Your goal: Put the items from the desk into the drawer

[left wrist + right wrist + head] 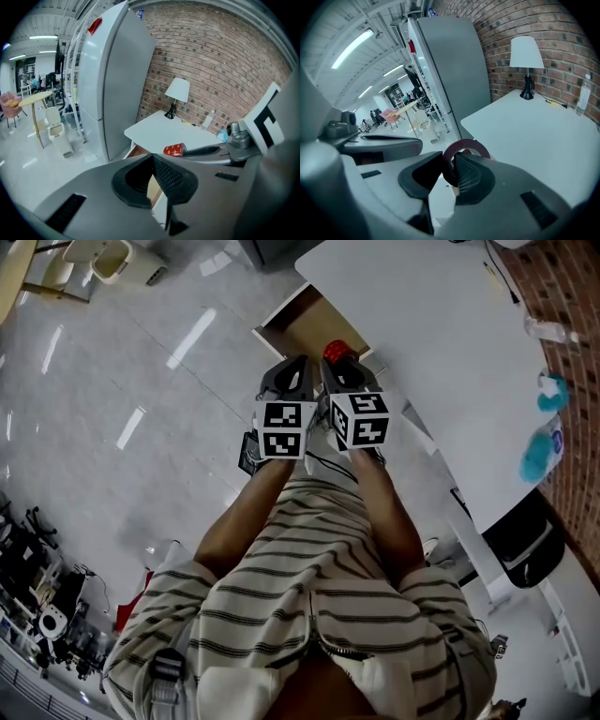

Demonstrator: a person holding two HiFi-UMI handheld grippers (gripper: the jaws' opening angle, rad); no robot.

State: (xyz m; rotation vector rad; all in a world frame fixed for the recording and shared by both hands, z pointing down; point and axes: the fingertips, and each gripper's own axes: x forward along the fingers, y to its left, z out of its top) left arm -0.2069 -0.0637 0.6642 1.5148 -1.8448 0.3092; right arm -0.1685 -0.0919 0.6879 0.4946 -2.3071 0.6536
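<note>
A red tape roll (336, 351) is pinched in my right gripper (339, 367), which is shut on it just above the open wooden drawer (302, 326) at the white desk's (441, 334) corner. In the right gripper view the roll (465, 144) shows as a dark red ring sticking up between the pads of that gripper (452, 169). My left gripper (289, 371) hangs right beside it, shut with nothing held. Its own view has its tips (152, 161) touching, the roll (174, 149) to the right and the drawer (139, 151) beyond.
A table lamp (177, 91) and a clear bottle (548, 331) stand at the desk's far side by the brick wall, with blue items (539, 451) nearer me. A tall grey cabinet (117, 79) stands left of the desk. A black chair (525, 535) is at my right.
</note>
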